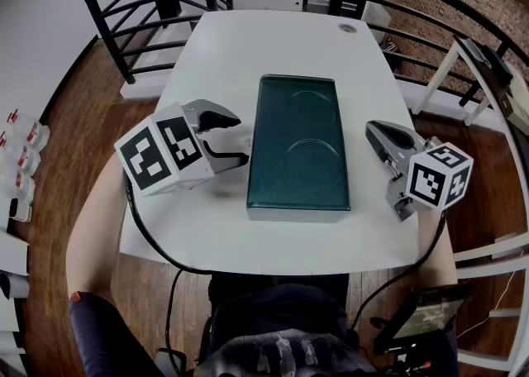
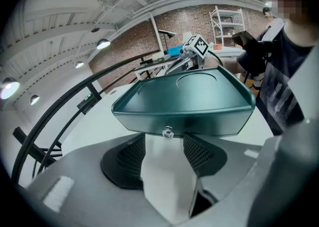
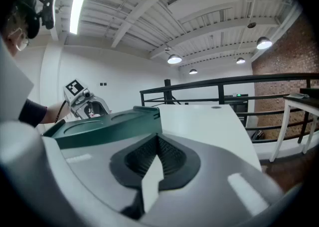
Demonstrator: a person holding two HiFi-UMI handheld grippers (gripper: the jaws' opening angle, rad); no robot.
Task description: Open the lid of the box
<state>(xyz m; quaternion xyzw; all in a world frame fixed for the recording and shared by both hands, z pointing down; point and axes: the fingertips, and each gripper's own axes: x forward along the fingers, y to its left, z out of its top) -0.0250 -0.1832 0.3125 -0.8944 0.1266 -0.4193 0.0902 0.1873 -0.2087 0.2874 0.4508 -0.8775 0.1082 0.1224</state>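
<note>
A dark green box (image 1: 299,144) with a closed lid lies in the middle of the white table (image 1: 223,45); two round hollows mark the lid. My left gripper (image 1: 242,142) is at the box's left side, jaws open and pointing at it. In the left gripper view a small clear knob (image 2: 168,132) on the box's side (image 2: 184,121) sits just ahead of my left gripper (image 2: 164,140), not pinched. My right gripper (image 1: 374,129) hovers a little off the box's right side, shut and empty. In the right gripper view the box (image 3: 104,125) lies left of my right gripper (image 3: 157,141).
A black railing (image 1: 149,3) curves round the table's far and side edges. A round cable hole (image 1: 348,28) is at the table's far right. A white side stand (image 1: 475,65) is to the right, bottles (image 1: 21,136) on the left floor, a handheld screen (image 1: 423,316) near the person's lap.
</note>
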